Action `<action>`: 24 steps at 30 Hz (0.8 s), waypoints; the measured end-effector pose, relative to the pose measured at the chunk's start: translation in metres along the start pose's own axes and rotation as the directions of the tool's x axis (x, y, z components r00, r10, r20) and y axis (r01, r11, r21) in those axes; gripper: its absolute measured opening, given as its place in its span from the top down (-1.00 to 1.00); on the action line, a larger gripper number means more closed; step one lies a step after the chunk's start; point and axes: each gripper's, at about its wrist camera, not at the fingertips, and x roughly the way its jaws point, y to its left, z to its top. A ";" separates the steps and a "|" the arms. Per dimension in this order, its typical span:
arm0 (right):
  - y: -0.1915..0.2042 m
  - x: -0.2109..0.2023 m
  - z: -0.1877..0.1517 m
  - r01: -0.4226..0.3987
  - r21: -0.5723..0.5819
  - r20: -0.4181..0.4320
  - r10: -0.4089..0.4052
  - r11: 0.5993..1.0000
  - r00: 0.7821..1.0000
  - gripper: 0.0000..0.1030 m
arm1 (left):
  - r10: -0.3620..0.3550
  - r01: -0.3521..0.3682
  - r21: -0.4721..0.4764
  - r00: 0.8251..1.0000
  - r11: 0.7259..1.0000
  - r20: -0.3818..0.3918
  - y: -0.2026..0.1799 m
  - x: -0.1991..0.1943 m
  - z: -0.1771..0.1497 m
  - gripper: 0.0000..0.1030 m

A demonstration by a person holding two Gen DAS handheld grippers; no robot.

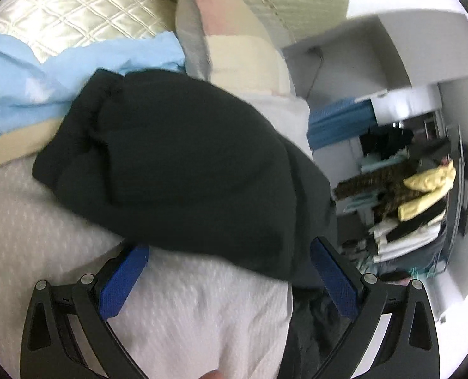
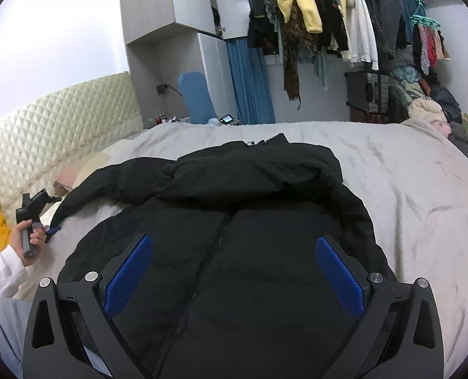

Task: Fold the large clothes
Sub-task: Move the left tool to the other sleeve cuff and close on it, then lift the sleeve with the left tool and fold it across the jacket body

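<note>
I can read no text, label, brand, number or sign anywhere in either of my views. The black jacket [image 2: 234, 221] shows no legible print or tag. A small lit screen [image 2: 227, 119] stands past the far edge of the bed [image 2: 407, 189], but whatever it displays is too small and blurred for me to make out.

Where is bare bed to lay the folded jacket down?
Free: the grey bedspread to the right of the black jacket, up to the far bed edge. Crowded: the headboard side, with pillows and a light blue cloth.
</note>
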 end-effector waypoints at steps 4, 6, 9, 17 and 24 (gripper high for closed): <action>-0.004 0.005 0.002 0.023 0.033 -0.010 -0.023 0.999 1.000 -1.00 | 0.028 -0.023 -0.080 0.998 0.997 0.057 0.015 0.011 0.019 -0.95; -0.003 0.008 0.003 0.031 0.039 -0.012 -0.030 0.999 0.999 -1.00 | 0.053 -0.043 -0.124 0.995 0.991 0.079 0.023 0.020 0.029 -0.87; 0.000 0.015 0.004 0.044 0.031 -0.025 -0.043 0.999 0.999 -1.00 | 0.067 -0.048 -0.150 0.990 0.987 0.124 0.032 0.027 0.040 -0.55; 0.008 0.023 0.004 0.067 0.000 -0.039 -0.067 0.998 0.997 -1.00 | 0.121 -0.077 -0.187 0.963 0.979 0.239 0.032 0.006 0.072 0.72; 0.005 0.020 0.003 0.068 -0.002 -0.031 -0.068 0.998 0.997 -1.00 | 0.200 -0.228 0.058 0.932 0.972 0.303 -0.044 -0.028 0.084 0.88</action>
